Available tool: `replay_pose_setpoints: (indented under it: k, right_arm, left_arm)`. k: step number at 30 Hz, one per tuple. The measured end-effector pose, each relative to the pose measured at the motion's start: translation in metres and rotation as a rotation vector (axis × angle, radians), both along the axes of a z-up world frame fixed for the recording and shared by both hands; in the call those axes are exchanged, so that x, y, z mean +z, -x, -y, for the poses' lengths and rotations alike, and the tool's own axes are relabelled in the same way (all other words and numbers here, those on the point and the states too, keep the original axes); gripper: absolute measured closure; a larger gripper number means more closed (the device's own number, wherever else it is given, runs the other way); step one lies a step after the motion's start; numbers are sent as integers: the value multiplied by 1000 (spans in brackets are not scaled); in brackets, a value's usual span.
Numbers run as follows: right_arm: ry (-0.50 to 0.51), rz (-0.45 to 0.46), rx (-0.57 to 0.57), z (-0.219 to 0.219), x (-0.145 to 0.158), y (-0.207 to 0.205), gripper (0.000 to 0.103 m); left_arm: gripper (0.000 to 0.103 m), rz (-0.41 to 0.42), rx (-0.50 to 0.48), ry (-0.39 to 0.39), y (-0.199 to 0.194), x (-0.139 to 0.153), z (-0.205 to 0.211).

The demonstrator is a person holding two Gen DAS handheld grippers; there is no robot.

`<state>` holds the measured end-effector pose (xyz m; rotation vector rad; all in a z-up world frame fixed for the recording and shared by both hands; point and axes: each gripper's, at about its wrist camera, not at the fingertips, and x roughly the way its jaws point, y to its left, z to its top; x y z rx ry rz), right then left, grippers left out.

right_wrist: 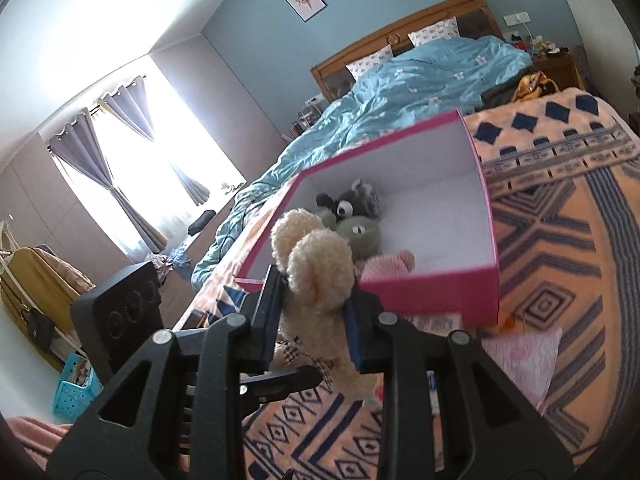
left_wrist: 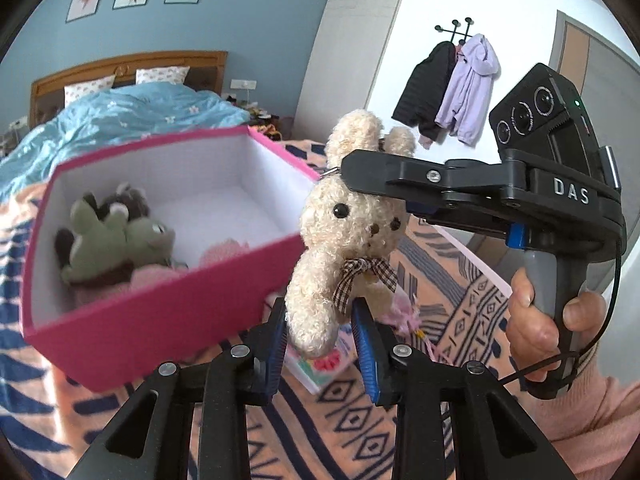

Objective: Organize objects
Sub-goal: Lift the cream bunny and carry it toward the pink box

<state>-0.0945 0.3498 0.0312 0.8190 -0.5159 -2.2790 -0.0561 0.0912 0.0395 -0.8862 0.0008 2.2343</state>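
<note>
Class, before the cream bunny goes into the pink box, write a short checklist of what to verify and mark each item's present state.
1. Left gripper shut on cream bunny's leg: ok.
2. Right gripper shut on bunny's ears: ok.
3. Pink box open: ok.
4. Free floor space inside box, beside green plush: ok.
5. Bunny clear of blanket: ok.
6. Bunny's keyring free of the fingers: cannot tell.

Right half of the pink box [right_wrist: 476,280] lies free; plush toys [right_wrist: 352,220] crowd its left
</note>
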Motion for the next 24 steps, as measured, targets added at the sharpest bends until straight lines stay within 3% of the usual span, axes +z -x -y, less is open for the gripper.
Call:
replay_pose_setpoints:
  k: [7,24]
  right_arm:
    - [-18,-23,-7,1,17,27,72]
    - [-138,-30,-81,-1,23,90,72]
  left_arm:
    - [72,-16,16,12,30,17,-9]
    - [72,41,72,37,93,9,-36]
